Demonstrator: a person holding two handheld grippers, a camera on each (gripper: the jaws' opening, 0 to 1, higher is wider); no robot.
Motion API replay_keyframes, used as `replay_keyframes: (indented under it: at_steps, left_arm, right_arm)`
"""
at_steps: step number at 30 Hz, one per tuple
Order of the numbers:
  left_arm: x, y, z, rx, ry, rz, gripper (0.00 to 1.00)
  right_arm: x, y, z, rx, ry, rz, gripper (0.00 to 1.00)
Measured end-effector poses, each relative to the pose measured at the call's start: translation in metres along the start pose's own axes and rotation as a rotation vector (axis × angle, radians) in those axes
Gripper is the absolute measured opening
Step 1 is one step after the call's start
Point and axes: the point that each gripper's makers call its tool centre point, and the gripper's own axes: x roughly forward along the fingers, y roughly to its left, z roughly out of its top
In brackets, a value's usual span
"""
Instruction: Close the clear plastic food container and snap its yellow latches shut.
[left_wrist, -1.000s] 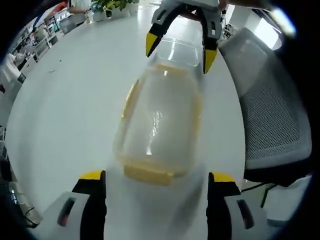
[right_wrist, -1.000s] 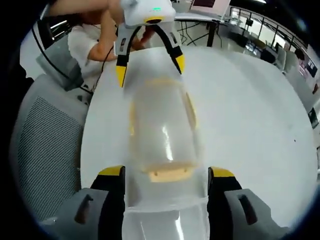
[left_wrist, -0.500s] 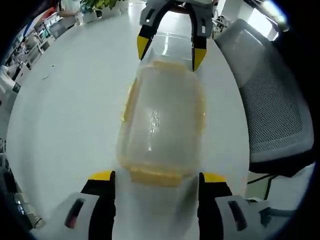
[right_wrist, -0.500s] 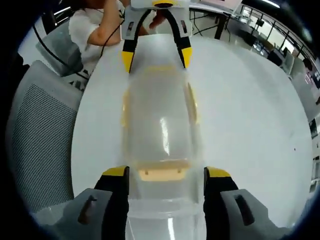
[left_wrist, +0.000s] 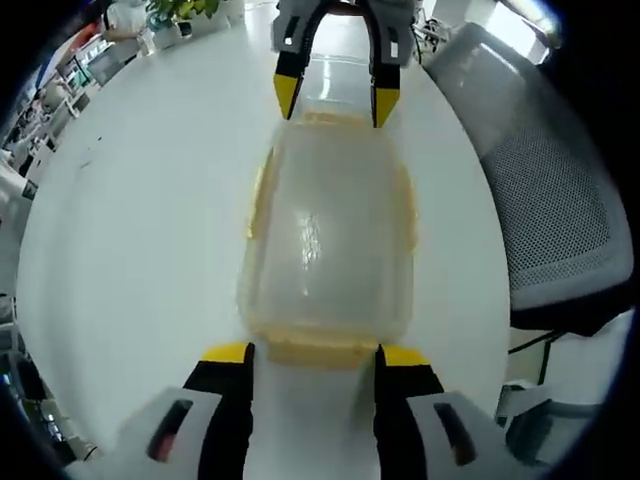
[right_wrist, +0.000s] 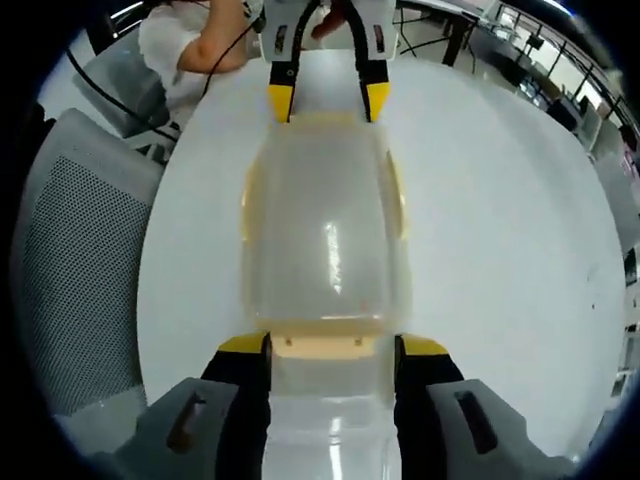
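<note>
Container (left_wrist: 328, 240) lidded, centred on the white worktop (left_wrist: 140, 230).
Left tool (left_wrist: 313, 356) and right tool (right_wrist: 331, 346) — jaws apart — bracket yellow end latches (right_wrist: 322, 346) at opposite container ends.

My left gripper (left_wrist: 312, 352) and right gripper (right_wrist: 333, 345) face each other. Both sets of fingers are spread apart, gripping nothing.

The right gripper (right_wrist: 330, 350) straddles the near yellow latch (right_wrist: 328, 347) of the clear container (right_wrist: 325, 235) on the white table (right_wrist: 500, 230), the left gripper (right_wrist: 328, 98) bracketing its far end.
</note>
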Motion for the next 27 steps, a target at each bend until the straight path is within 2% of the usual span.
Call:
replay_keyframes:
  at_steps: [3, 10, 16, 27]
  left_arm:
    - [0.0007, -0.0027, 0.0029, 0.022, 0.004, 0.0, 0.35]
    - [-0.0002, -0.0018, 0.0025, 0.006, -0.013, -0.002, 0.34]
    - [0.001, -0.0025, 0.0044, 0.028, 0.041, -0.004, 0.34]
    - [0.0003, -0.0025, 0.0029, 0.029, 0.057, -0.002, 0.33]
  right_arm:
    - [0.001, 0.0003, -0.0004, 0.004, 0.016, -0.002, 0.38]
    - [0.0018, -0.002, -0.0011, 0.011, 0.032, 0.0, 0.37]
    - [0.0023, -0.0031, -0.0007, 0.006, 0.065, 0.006, 0.36]
    - [0.0015, -0.0023, -0.0011, 0.007, 0.092, 0.004, 0.36]
